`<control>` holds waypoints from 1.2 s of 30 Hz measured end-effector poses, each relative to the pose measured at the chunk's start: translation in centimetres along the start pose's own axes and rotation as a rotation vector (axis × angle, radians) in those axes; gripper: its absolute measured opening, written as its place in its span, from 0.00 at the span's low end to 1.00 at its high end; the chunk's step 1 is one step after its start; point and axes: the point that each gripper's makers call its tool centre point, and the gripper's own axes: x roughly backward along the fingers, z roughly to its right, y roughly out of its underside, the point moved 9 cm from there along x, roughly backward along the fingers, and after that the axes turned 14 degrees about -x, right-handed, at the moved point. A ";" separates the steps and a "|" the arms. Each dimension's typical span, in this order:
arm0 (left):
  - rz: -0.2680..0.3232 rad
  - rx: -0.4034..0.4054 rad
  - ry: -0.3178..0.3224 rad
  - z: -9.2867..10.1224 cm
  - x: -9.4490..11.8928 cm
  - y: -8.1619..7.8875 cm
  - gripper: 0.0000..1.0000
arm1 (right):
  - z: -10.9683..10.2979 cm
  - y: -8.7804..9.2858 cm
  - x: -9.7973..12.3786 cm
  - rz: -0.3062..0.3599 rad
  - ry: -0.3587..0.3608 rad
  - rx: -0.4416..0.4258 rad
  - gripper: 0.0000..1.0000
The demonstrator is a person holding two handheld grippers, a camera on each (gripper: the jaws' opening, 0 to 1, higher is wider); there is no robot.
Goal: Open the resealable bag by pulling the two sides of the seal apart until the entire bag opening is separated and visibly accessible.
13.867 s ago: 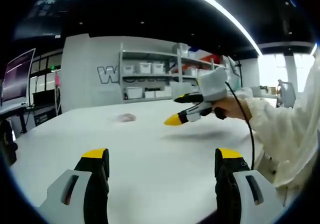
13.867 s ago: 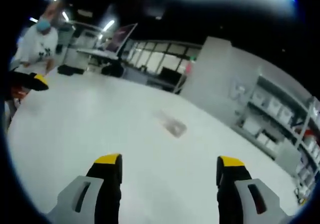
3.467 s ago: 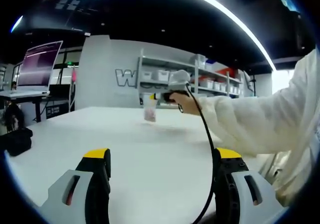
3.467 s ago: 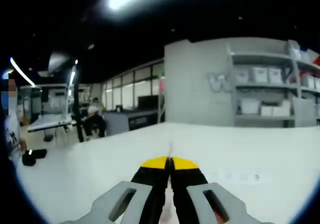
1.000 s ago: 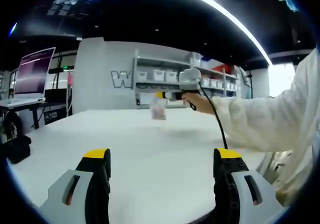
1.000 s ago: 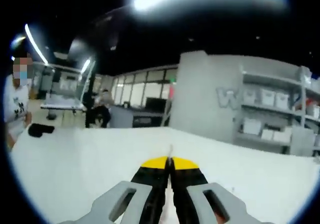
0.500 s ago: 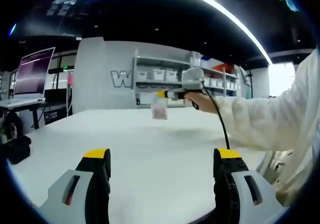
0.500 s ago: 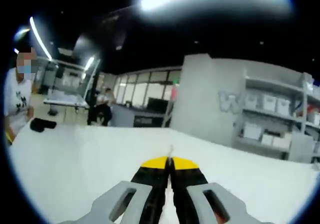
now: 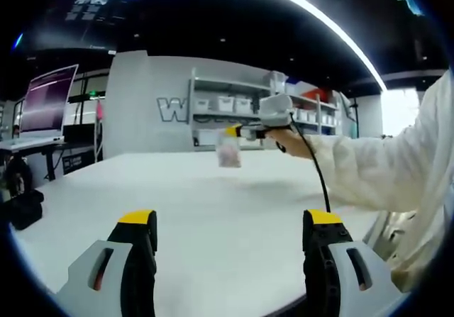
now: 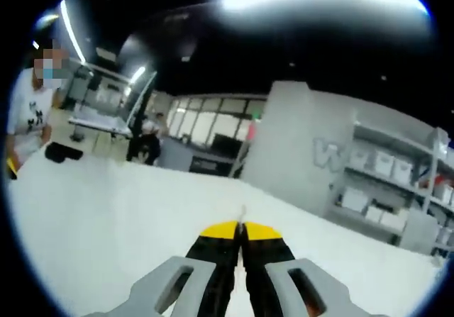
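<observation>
Your right gripper [image 9: 232,130], jaws pinched on the small clear resealable plastic bag [image 9: 228,150], hangs it at 12 o'clock over the white table [image 9: 213,210]. Your left gripper [image 9: 227,225]: jaws wide apart, holding nothing.

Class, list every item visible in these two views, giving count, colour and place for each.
Bag: one, clear with pinkish contents, hanging from the right tool above the table.
Table: one, white, under both tools.
Shelving: one, white, holding white bins, by the grey wall.
Monitor: one, pinkish screen, far left.
Bystander: one, white shirt, beyond the table.
Left tool: yellow-tipped, jaws apart.
Right tool: yellow-tipped, jaws closed on the bag.
Sleeve: cream.
</observation>
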 end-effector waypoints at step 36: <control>0.001 -0.008 0.013 0.2 -0.1 -0.2 0.83 | -0.8 0.6 3.0 0.010 0.011 0.225 0.00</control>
